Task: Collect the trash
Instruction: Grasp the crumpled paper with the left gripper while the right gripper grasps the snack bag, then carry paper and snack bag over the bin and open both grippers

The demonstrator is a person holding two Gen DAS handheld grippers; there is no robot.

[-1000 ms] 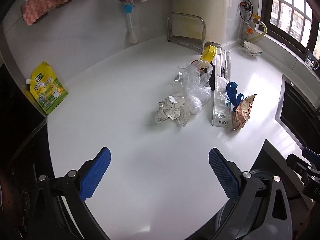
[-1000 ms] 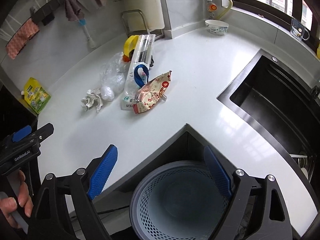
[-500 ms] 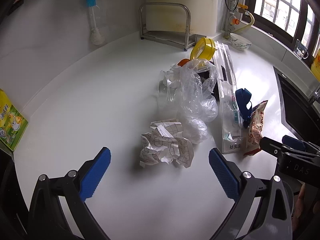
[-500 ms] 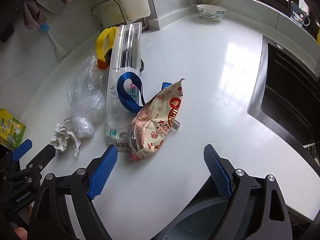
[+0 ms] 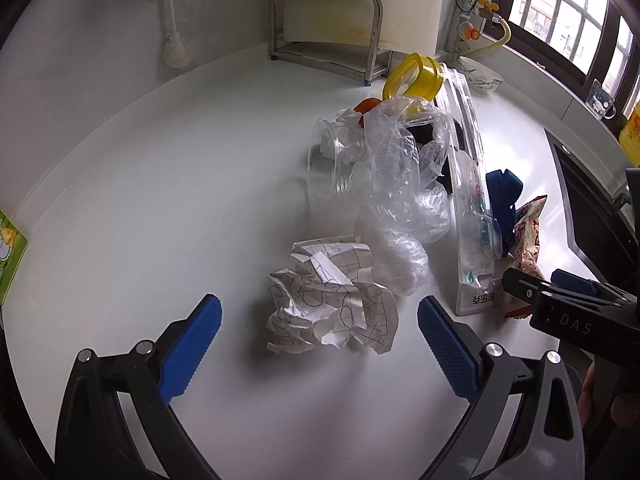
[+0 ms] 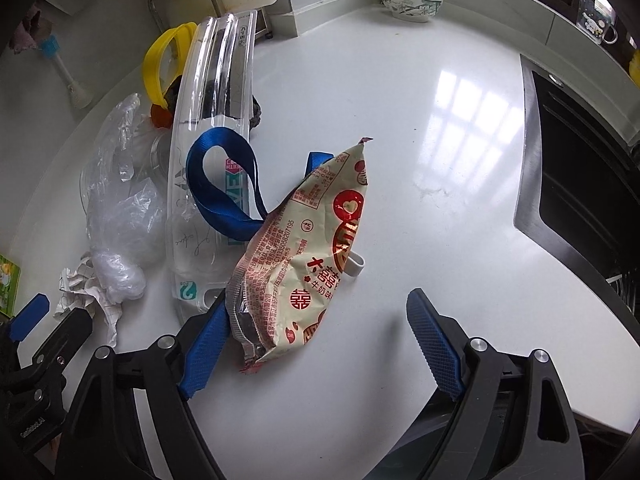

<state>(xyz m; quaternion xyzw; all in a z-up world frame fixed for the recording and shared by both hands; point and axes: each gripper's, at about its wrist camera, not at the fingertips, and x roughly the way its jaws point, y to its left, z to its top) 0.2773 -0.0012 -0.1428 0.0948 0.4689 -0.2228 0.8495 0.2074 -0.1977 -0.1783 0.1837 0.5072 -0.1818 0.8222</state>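
A crumpled sheet of grid paper [image 5: 332, 300] lies on the white counter just ahead of my open left gripper [image 5: 318, 320], between its fingertips' line. Behind it lie clear plastic bags [image 5: 400, 208] and a long clear plastic pack [image 5: 472, 216]. My open right gripper [image 6: 316, 320] straddles the near end of a cream and red snack bag [image 6: 308, 256]; its left finger [image 6: 204, 344] is close against the bag's edge. A blue ribbon loop [image 6: 220, 184] lies on the clear pack [image 6: 212, 140]. The right gripper also shows in the left wrist view [image 5: 560, 300].
A yellow ring [image 5: 412, 80] and a clear cup [image 5: 332, 160] lie behind the bags. A metal rack [image 5: 328, 40] stands at the back wall. A dark sink [image 6: 580, 172] is at the right. A bowl [image 6: 412, 2] sits at the far back. A bin's rim [image 6: 440, 440] shows below the counter edge.
Both grippers have moved forward toward the pile. The crumpled paper now sits close ahead of the left gripper, and the snack bag's end lies between the right gripper's fingers. Both stay open.
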